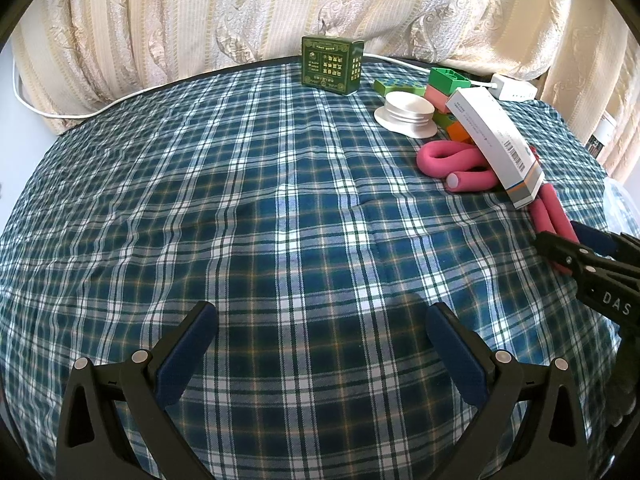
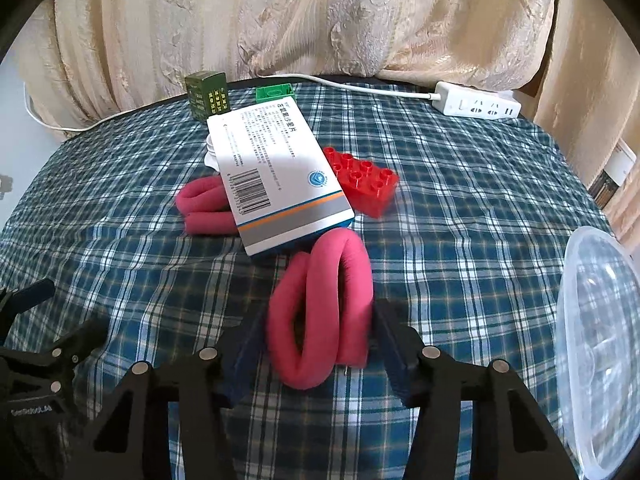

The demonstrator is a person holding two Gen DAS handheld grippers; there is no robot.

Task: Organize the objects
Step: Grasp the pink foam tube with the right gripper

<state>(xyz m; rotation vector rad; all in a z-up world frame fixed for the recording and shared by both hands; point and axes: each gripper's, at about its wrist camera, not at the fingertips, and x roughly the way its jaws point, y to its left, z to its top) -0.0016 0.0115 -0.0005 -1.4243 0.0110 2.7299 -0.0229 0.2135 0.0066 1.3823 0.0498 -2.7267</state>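
Note:
A pink foam roller (image 2: pixel 320 312) lies folded on the plaid cloth, and my right gripper (image 2: pixel 320 344) has its jaws pressed against both sides of the fold. A white medicine box (image 2: pixel 276 176) rests on the roller's far part and on other items. A second pink loop (image 2: pixel 204 208) shows left of the box. In the left wrist view the roller (image 1: pixel 452 160), the box (image 1: pixel 496 136) and the right gripper (image 1: pixel 576 248) are at the right. My left gripper (image 1: pixel 320 320) is open and empty over bare cloth.
A red brick (image 2: pixel 364 180), a green box (image 1: pixel 332 66), a white lid (image 1: pixel 406 114) and stacked bricks (image 1: pixel 444 84) lie at the back. A power strip (image 2: pixel 476 104) with cable is at the far edge. A clear plastic container (image 2: pixel 600 344) stands at right. Curtains hang behind.

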